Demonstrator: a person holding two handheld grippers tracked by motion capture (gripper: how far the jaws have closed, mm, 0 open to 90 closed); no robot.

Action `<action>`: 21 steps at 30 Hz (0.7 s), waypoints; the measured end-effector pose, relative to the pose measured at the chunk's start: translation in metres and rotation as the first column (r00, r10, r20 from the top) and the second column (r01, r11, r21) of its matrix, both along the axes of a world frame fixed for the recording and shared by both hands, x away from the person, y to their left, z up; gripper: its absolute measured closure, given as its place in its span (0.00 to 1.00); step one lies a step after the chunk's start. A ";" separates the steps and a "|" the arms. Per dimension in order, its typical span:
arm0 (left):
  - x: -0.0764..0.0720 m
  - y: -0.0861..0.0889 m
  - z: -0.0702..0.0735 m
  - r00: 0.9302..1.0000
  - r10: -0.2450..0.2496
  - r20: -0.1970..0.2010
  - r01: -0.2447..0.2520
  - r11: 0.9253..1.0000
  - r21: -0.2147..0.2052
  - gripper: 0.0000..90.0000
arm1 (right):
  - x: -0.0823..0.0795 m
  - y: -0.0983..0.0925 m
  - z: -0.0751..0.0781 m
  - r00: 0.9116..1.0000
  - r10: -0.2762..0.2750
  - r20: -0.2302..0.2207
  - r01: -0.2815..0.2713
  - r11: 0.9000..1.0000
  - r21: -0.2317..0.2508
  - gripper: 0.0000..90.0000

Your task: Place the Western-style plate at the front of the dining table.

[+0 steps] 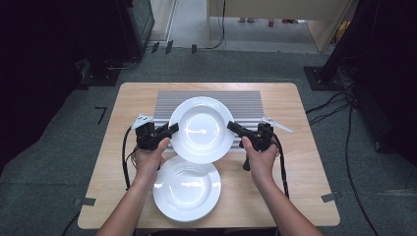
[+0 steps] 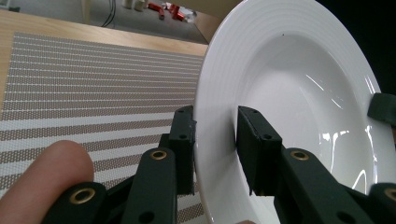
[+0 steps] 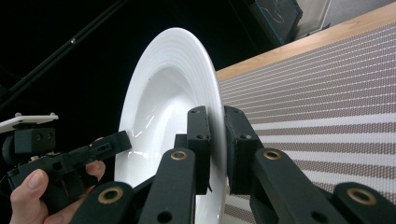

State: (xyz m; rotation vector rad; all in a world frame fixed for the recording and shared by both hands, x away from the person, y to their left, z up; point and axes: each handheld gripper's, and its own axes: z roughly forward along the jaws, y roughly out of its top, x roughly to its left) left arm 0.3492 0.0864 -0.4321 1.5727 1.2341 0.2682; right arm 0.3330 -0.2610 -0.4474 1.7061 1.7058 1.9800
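A white deep plate [image 1: 201,129] is held above the table, tilted, with one gripper on each side of it. My left gripper [image 1: 172,129] is shut on its left rim, and its jaws clamp the rim edge [image 2: 215,149] of the plate [image 2: 299,93]. My right gripper [image 1: 231,127] is shut on the opposite rim, the plate [image 3: 163,102] standing edge-on between its jaws [image 3: 215,149]. A second white plate [image 1: 187,188] lies flat on the table near the front edge, just below the held one.
A grey striped placemat [image 1: 246,98] covers the back middle of the wooden table [image 1: 305,167], under and behind the held plate. The placemat [image 2: 93,79] lies beside the left jaws. Cables trail from both grippers over the table.
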 end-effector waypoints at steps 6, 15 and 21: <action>0.017 -0.005 0.000 1.000 -0.003 -0.016 0.003 1.000 0.011 0.77 | 0.012 -0.004 -0.004 1.000 -0.010 -0.009 0.010 1.000 0.004 0.93; 0.043 -0.018 -0.002 0.999 -0.013 -0.033 0.014 0.999 0.036 0.77 | 0.029 -0.013 -0.012 0.999 -0.033 -0.033 0.033 0.999 0.001 0.92; 0.063 -0.030 -0.003 0.999 -0.019 -0.046 0.023 0.997 0.069 0.77 | 0.042 -0.021 -0.025 0.996 -0.053 -0.076 0.056 0.998 0.030 0.92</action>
